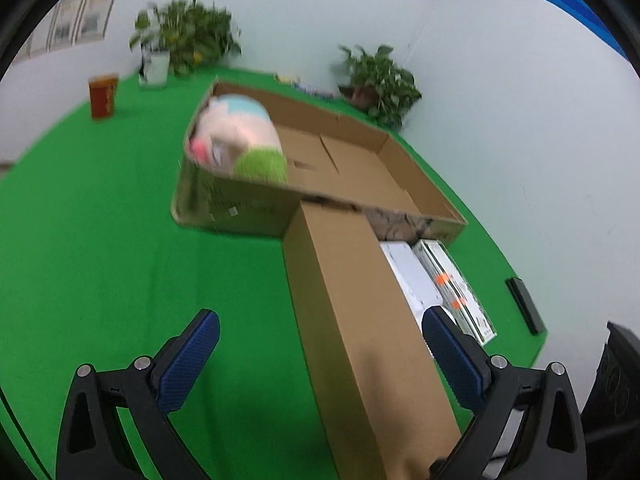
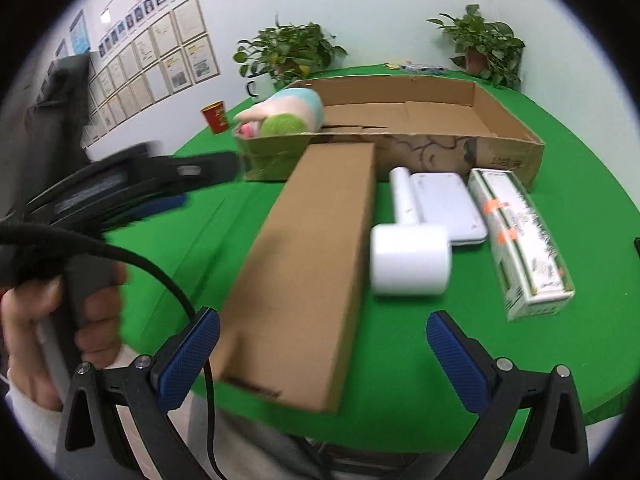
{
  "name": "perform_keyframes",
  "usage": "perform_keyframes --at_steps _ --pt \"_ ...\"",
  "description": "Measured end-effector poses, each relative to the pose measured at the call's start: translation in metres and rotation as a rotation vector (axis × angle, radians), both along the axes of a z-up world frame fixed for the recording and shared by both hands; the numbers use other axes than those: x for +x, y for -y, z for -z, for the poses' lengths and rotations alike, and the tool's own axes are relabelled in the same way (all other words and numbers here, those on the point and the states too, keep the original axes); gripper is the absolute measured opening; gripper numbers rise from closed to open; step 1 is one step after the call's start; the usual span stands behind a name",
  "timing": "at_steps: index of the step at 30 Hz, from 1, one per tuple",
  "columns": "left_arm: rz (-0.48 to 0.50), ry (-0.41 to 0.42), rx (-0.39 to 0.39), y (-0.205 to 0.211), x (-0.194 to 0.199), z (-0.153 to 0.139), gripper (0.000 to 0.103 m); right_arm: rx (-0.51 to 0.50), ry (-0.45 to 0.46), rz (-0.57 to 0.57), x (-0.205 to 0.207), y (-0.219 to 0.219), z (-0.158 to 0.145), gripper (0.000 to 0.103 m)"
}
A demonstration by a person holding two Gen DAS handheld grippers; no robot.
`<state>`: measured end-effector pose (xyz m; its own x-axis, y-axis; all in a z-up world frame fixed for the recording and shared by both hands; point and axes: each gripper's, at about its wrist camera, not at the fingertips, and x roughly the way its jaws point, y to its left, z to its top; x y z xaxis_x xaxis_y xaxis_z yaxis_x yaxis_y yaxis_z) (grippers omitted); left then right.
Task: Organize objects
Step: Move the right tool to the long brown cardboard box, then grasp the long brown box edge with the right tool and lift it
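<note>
Green cloth covers the round tabletop (image 2: pixel 560 344), with pale walls, framed certificates (image 2: pixel 160 56) and two potted plants (image 2: pixel 288 54) behind. A shallow cardboard tray (image 2: pixel 508 120) holds a plush toy (image 2: pixel 288 116) at its left end; a long brown box (image 2: pixel 304 256) lies before it, beside a white device (image 2: pixel 416 236) and a green-and-white carton (image 2: pixel 524 240). Both the left tongs (image 1: pixel 320 360) and right tongs (image 2: pixel 322 360) gape wide, holding nothing. The toy is blurred, its shape unclear; a hand (image 2: pixel 52 328) grips the left handle.
</note>
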<state>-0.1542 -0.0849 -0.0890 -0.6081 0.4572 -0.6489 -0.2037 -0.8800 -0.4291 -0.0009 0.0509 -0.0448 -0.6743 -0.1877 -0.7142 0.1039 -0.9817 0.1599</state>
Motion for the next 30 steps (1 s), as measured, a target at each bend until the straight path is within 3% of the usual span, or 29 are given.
perform_keyframes --at_steps 4,8,12,15,20,24,28,30 --pt "0.034 0.064 0.035 -0.004 -0.013 0.023 0.096 -0.002 0.021 -0.025 -0.003 0.018 0.009 0.103" --pt "0.068 0.110 0.047 -0.008 -0.025 0.035 0.088 0.071 0.021 -0.050 -0.010 0.034 0.016 0.103" --pt "0.109 0.142 0.045 -0.014 -0.030 0.045 0.074 0.123 0.047 -0.032 -0.019 0.039 0.028 0.103" --pt "0.139 0.154 0.079 -0.017 -0.030 0.048 0.071 0.128 0.079 -0.038 -0.023 0.040 0.035 0.092" --pt "0.194 0.181 0.120 -0.032 -0.020 0.050 0.063 0.120 0.067 -0.048 -0.014 0.037 0.036 0.091" --pt "0.206 0.170 0.109 -0.040 -0.001 0.048 0.064 0.101 0.090 -0.042 0.004 0.032 0.035 0.091" --pt "0.175 0.187 0.100 -0.035 -0.001 0.051 0.076 0.114 0.089 -0.041 0.003 0.034 0.035 0.092" --pt "0.170 0.189 0.094 -0.033 -0.004 0.050 0.077 0.127 0.087 -0.042 -0.002 0.035 0.035 0.091"
